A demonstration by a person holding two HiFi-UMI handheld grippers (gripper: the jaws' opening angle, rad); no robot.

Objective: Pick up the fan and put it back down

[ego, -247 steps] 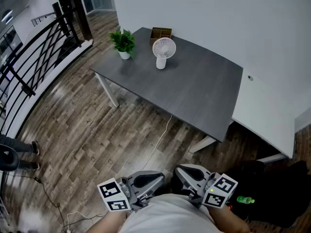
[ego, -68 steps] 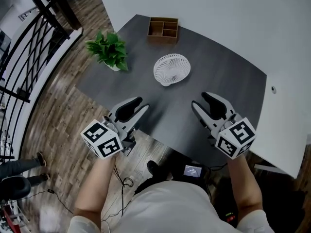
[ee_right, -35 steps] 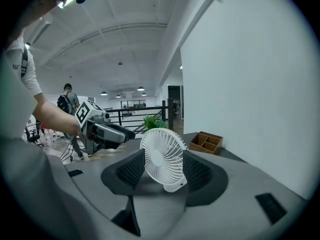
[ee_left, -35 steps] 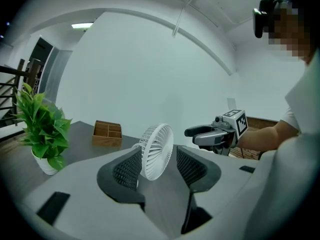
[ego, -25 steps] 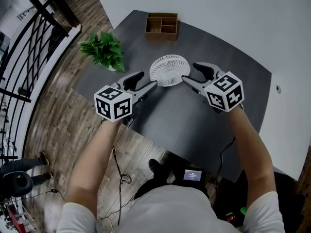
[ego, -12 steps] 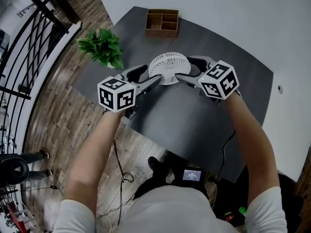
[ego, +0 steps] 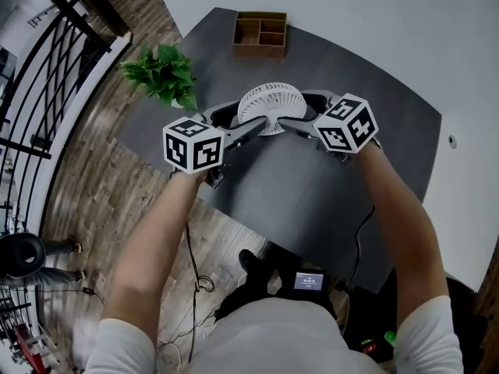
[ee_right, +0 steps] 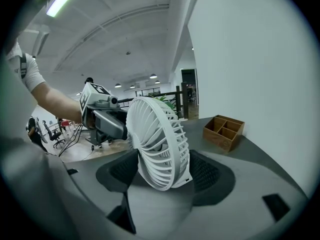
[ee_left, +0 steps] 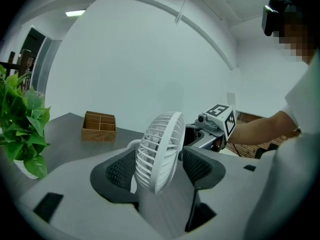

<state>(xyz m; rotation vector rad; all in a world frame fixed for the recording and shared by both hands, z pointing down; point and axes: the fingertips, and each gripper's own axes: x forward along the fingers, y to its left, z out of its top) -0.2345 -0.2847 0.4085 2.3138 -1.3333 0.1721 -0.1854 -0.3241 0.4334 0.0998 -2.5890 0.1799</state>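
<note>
Gripper views alone show left gripper (ee_left: 159, 170) and right gripper (ee_right: 165, 174) jaws, just opened, spread round fan (ee_left: 161, 139).

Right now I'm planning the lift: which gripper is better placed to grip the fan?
Left, narrowly: the fan stands edge-on, centred between the fingers of the left gripper, slanted between those of the right gripper. Both have just been opening.

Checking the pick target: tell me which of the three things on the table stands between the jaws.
The white fan, inside the open jaws of the left gripper and right gripper. The plant and box stand apart, outside any jaws.
</note>
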